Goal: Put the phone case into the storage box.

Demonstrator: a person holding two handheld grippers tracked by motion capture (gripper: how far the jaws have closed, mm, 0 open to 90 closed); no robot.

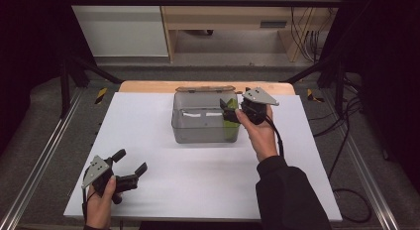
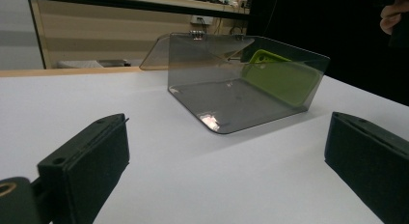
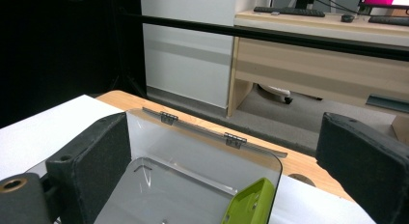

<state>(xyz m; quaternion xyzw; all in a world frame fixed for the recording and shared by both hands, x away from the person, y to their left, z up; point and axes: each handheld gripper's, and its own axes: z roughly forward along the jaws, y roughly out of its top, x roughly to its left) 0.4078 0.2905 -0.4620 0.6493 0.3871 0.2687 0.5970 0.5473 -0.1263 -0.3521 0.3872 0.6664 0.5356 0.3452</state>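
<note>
Green case (image 1: pixel 231 127) is already inside the smoky clear box (image 1: pixel 205 122), leaning upright vs the box's right wall, so the drop-in looks done imo. Right gripper (image 1: pixel 229 110) hangs just over the box's right rim, jaws spread wide w/ nothing between them; in the right gripper view the green case (image 3: pixel 248 203) sits below and between the jaws, not touched. Left gripper (image 1: pixel 130 166) is well apart at the near left of the table, also spread open and empty, pointing toward the box (image 2: pixel 241 81). What's left, I'd guess: pull the right hand (image 1: pixel 260 133) clear & swing the hinged lid (image 1: pixel 205 89) shut, since it's flipped back behind the box now.

Surface is a white sheet (image 1: pixel 163 155) over a wood tabletop (image 1: pixel 148 86), bare apart from the box. Room: dark frame rails round the table, grey carpet, wooden desk (image 3: pixel 328 50) & white cabinet (image 3: pixel 188 45) at the back, cables on the right
</note>
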